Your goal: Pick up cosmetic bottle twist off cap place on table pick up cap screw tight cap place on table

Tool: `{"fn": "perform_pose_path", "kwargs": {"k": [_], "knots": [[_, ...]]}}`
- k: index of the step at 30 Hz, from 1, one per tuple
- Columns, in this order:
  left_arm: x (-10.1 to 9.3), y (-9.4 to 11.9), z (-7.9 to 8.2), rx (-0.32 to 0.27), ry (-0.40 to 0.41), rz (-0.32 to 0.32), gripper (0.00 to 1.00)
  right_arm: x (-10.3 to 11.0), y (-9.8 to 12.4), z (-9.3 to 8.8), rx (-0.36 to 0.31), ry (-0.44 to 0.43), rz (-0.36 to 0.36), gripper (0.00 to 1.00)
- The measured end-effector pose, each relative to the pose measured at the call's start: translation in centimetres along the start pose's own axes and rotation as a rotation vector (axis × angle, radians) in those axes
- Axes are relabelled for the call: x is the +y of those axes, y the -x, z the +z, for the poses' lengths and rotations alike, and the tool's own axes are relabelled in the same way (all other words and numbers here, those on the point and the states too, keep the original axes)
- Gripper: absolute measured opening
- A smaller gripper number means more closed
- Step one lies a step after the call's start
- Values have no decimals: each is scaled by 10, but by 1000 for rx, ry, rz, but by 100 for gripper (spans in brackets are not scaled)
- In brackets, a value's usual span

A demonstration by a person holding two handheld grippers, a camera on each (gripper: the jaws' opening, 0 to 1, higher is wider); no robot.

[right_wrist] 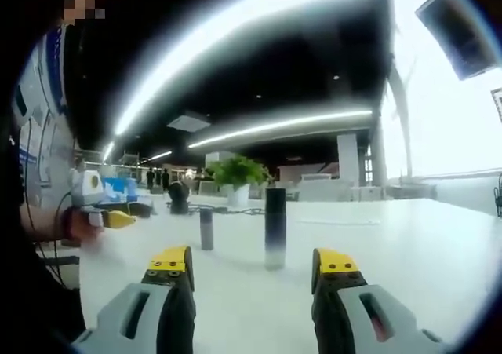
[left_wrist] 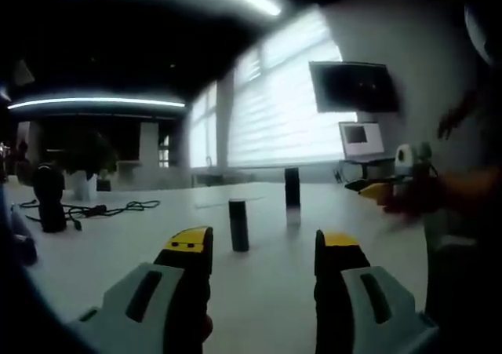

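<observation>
A tall cosmetic bottle (left_wrist: 292,197) (right_wrist: 275,227), dark above and pale at its base, stands upright on the white table (left_wrist: 118,244) (right_wrist: 408,244). A shorter dark cylinder (left_wrist: 238,224) (right_wrist: 206,228), perhaps the cap, stands apart beside it. My left gripper (left_wrist: 263,244) is open and holds nothing, a little short of the cylinder. My right gripper (right_wrist: 253,261) is open too, with the bottle just ahead between the lines of its jaws. Each gripper also appears blurred in the other's view, the right gripper (left_wrist: 388,191) and the left gripper (right_wrist: 106,217), each in a person's hand.
A dark stand (left_wrist: 49,197) (right_wrist: 179,197) with black cables (left_wrist: 110,209) and a potted plant (left_wrist: 82,166) (right_wrist: 239,173) sit at the table's far side. A wall monitor (left_wrist: 353,87) and laptop (left_wrist: 361,140) are by the window. The person's body (right_wrist: 39,173) stands close.
</observation>
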State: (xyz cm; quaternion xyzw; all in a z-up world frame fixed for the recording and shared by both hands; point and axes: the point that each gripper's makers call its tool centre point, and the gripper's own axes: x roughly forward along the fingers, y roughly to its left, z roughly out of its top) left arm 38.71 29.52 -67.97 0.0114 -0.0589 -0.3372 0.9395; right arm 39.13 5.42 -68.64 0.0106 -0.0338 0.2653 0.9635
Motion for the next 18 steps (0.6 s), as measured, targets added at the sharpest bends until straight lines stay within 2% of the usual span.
{"fn": "perform_pose_path", "kwargs": {"k": [18], "knots": [[3,1,0,0,-3,9,42,3,-1,-2,8,21,7,53]]}}
